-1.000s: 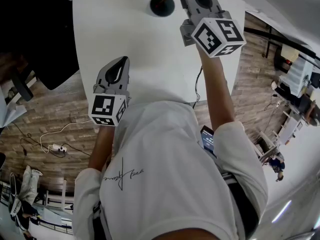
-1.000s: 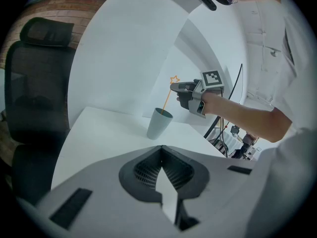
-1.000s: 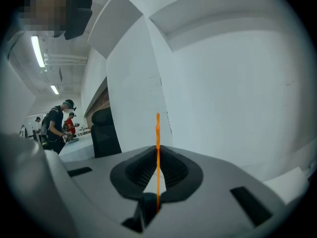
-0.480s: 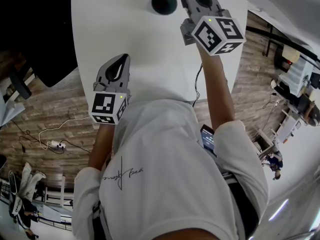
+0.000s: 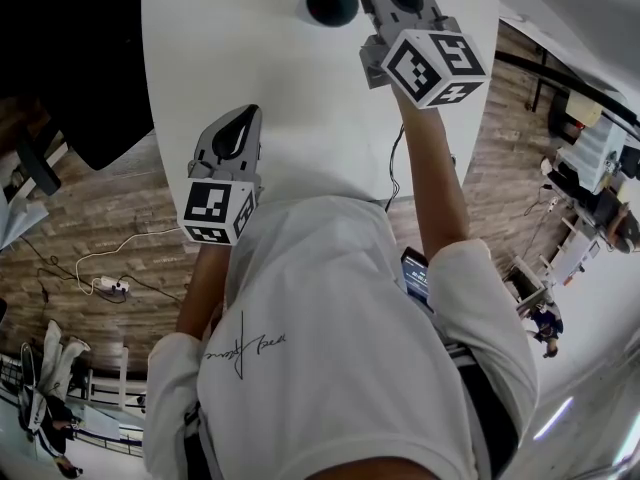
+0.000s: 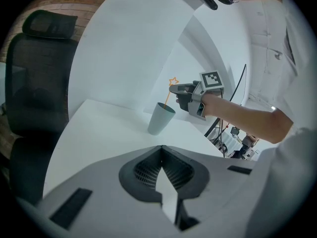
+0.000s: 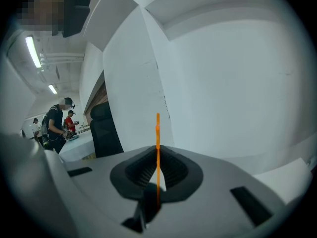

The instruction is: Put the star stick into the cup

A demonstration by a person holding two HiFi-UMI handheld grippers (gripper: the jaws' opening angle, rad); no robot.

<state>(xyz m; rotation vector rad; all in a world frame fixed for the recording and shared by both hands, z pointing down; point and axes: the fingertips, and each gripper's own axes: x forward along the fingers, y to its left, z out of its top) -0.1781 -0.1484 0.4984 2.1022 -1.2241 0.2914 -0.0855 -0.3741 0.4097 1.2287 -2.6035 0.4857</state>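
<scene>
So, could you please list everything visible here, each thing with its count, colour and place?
table: 1, white, under both grippers
cup: 1, teal-grey, upright on the table's far part
star stick: 1, orange, lower end in the cup
office chair: 1, black, beside the table
power strip: 1, white, on the brown floor
people: several, far in the background
shirt: 1, white, on the person
left gripper: 1, grey, fingers together, empty
right gripper: 1, grey, fingers shut on the star stick
</scene>
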